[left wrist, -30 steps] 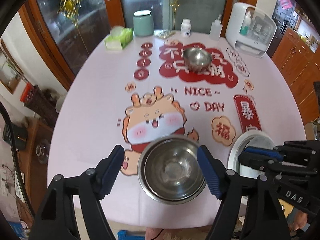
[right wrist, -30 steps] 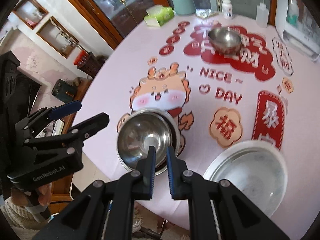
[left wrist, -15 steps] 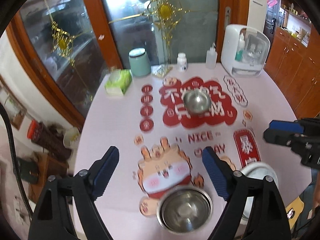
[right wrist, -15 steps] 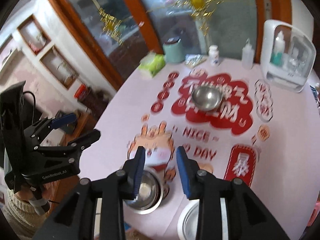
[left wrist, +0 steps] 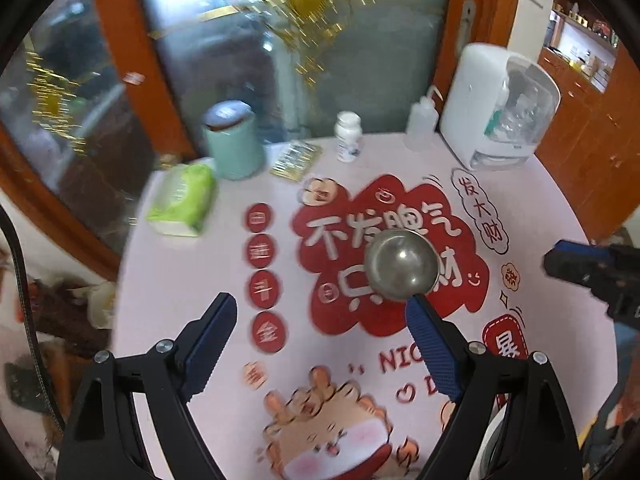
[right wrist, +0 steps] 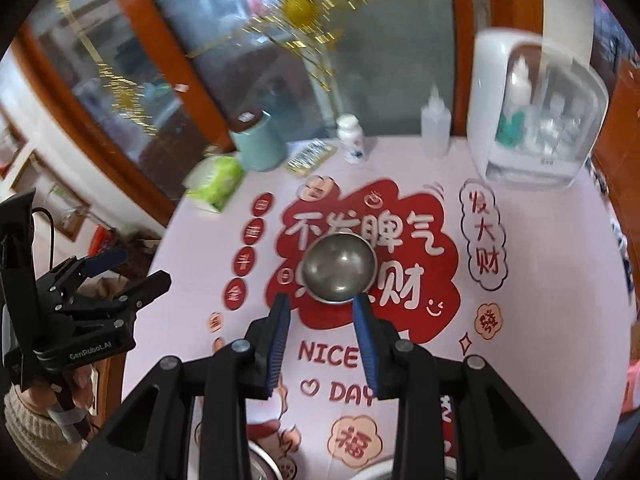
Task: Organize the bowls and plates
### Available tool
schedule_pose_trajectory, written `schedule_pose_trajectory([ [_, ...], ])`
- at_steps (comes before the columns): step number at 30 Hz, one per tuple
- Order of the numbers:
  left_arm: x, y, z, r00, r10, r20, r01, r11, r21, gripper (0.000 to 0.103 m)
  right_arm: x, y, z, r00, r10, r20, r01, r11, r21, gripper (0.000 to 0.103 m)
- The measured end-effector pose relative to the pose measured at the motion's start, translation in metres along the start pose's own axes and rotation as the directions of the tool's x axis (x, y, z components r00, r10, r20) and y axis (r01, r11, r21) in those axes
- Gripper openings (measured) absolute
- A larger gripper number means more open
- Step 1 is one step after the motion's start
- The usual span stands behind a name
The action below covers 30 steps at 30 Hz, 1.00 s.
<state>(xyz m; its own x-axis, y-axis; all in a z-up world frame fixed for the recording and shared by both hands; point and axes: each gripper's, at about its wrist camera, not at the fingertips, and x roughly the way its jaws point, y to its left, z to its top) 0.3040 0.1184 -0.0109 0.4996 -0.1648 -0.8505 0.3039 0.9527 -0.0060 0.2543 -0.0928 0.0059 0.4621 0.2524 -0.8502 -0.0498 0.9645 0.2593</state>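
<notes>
Both my grippers have left the near bowl and travelled toward the far steel bowl (right wrist: 339, 270), which sits on the red patch of the printed tablecloth (left wrist: 192, 276). My left gripper (left wrist: 320, 312) gapes wide and empty. My right gripper (right wrist: 322, 308) has parted partway, holding nothing.

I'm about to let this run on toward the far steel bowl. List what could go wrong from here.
1. The small steel bowl sits alone mid-table on a smooth cloth; the right gripper is open but only narrowly, so it may nudge the rim and slide the bowl rather than straddle it.
2. Both views are motion-blurred, so a fast approach could overshoot.
3. The pill bottle and squeeze bottle stand upright behind and could be knocked over.
</notes>
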Motion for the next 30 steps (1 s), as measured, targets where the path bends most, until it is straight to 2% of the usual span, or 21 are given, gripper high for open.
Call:
schedule_pose_trajectory([
  [4, 0.073, -0.001, 0.014, 0.989, -0.116, -0.094, 0.113, 0.993, -0.033, 0.086, 0.055, -0.020, 0.007, 0.998, 0.014, -0.062, -0.009, 0.997, 0.075, 0.033],
  [9, 0.159, -0.001, 0.016, 0.969, -0.156, -0.191, 0.135, 0.984, -0.118, 0.085, 0.120, -0.049, 0.011, 0.991, 0.058, -0.122, -0.032, 0.978, 0.206, 0.033],
  [14, 0.206, 0.000, 0.012, 0.956, -0.186, -0.229, 0.146, 0.973, -0.179, 0.085, 0.157, -0.067, 0.010, 0.987, 0.066, -0.149, -0.020, 0.957, 0.291, 0.033],
  [18, 0.223, 0.000, 0.010, 0.945, -0.210, -0.250, 0.164, 0.967, -0.193, 0.081, 0.172, -0.071, 0.007, 0.985, 0.055, -0.163, -0.003, 0.953, 0.304, 0.033],
  [23, 0.231, -0.005, 0.007, 0.928, -0.255, -0.272, 0.208, 0.959, -0.191, 0.063, 0.180, -0.068, 0.006, 0.983, 0.049, -0.176, 0.005, 0.956, 0.293, 0.033],
  [27, 0.235, -0.007, 0.006, 0.921, -0.270, -0.282, 0.220, 0.956, -0.195, 0.055, 0.183, -0.066, 0.006, 0.983, 0.034, -0.180, 0.019, 0.959, 0.283, 0.033],
  [29, 0.238, -0.007, 0.005, 0.913, -0.282, -0.295, 0.230, 0.953, -0.197, 0.039, 0.186, -0.065, 0.006, 0.983, 0.024, -0.183, 0.029, 0.958, 0.284, 0.032],
  [30, 0.241, -0.009, 0.004, 0.906, -0.289, -0.308, 0.237, 0.952, -0.195, 0.034, 0.187, -0.065, 0.006, 0.982, 0.017, -0.186, 0.037, 0.958, 0.284, 0.032],
])
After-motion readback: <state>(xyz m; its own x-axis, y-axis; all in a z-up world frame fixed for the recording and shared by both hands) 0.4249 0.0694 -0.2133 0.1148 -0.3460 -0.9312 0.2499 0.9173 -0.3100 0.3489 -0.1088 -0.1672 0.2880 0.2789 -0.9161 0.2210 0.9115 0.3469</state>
